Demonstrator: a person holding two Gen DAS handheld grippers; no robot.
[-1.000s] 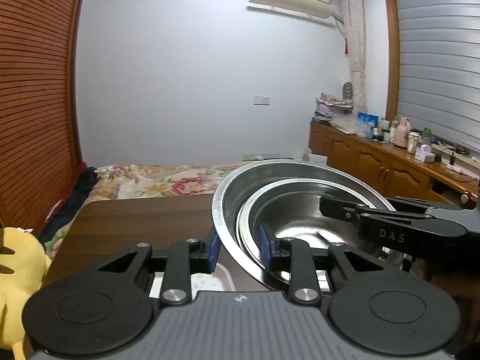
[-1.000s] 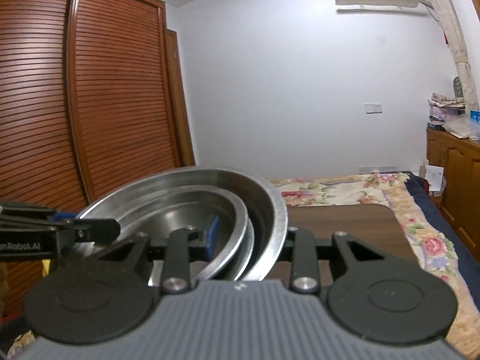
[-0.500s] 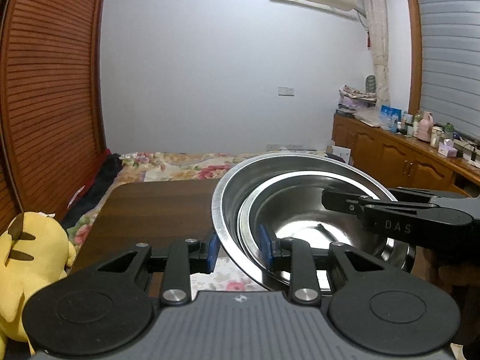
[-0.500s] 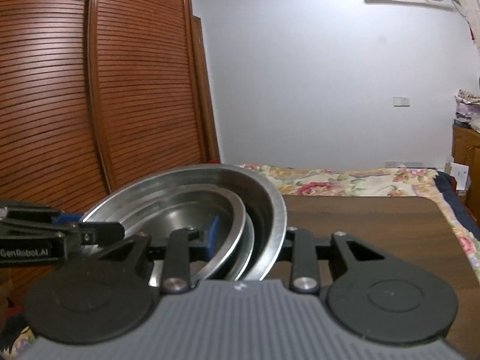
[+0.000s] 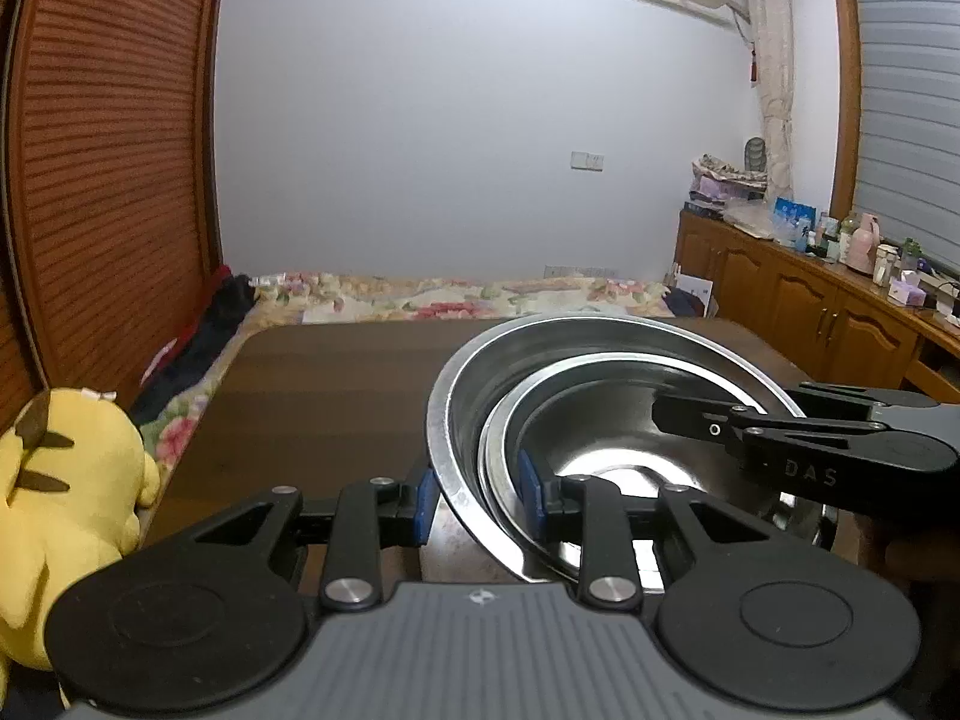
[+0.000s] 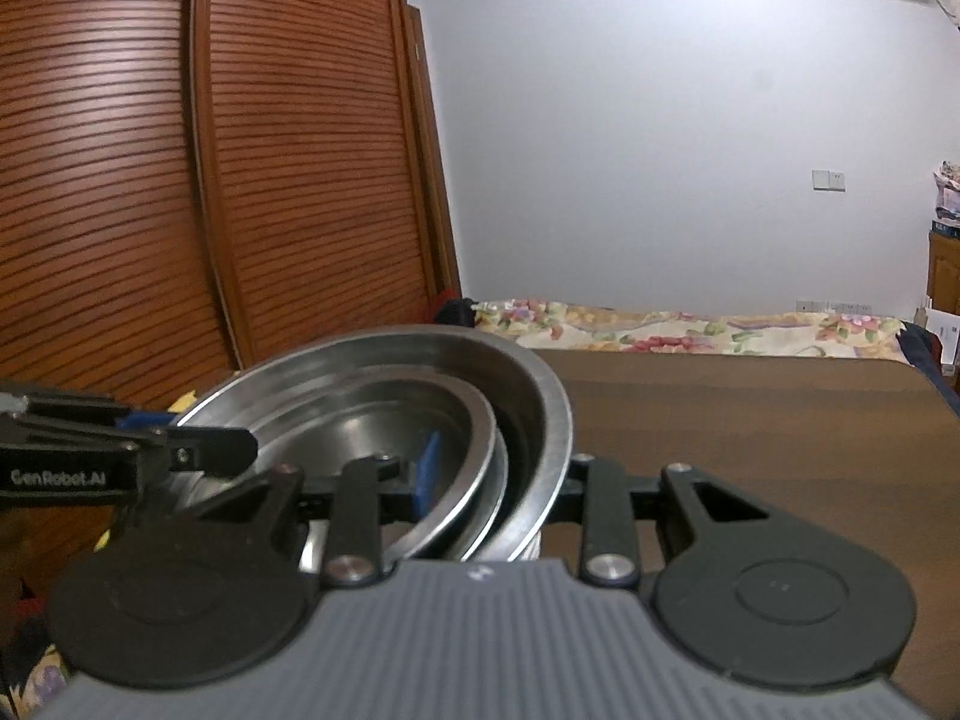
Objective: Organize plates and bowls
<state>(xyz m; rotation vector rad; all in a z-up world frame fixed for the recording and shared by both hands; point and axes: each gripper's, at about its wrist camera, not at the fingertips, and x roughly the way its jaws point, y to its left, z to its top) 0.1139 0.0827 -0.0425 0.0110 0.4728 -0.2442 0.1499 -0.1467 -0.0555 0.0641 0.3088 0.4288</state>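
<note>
A stack of nested steel bowls, a large outer bowl (image 5: 600,333) with smaller bowls (image 5: 606,450) inside, hangs just above the dark brown table (image 5: 336,396). My left gripper (image 5: 477,495) is shut on the stack's near left rim, one blue pad outside and one inside. In the same view my right gripper (image 5: 780,444) reaches in from the right. In the right wrist view my right gripper (image 6: 501,474) is shut on the opposite rim of the outer bowl (image 6: 543,402) and the inner bowls (image 6: 372,408). The left gripper (image 6: 120,450) shows at the left there.
A yellow plush toy (image 5: 66,480) sits at the table's left edge. Floral bedding (image 5: 456,294) lies beyond the table's far end. Louvred wooden wardrobe doors (image 6: 180,180) stand on the left. A wooden cabinet (image 5: 840,312) with bottles lines the right wall.
Both grippers have carried the bowl stack lower and further over the table, which now fills more of both views. Both grips on the rims are unchanged.
</note>
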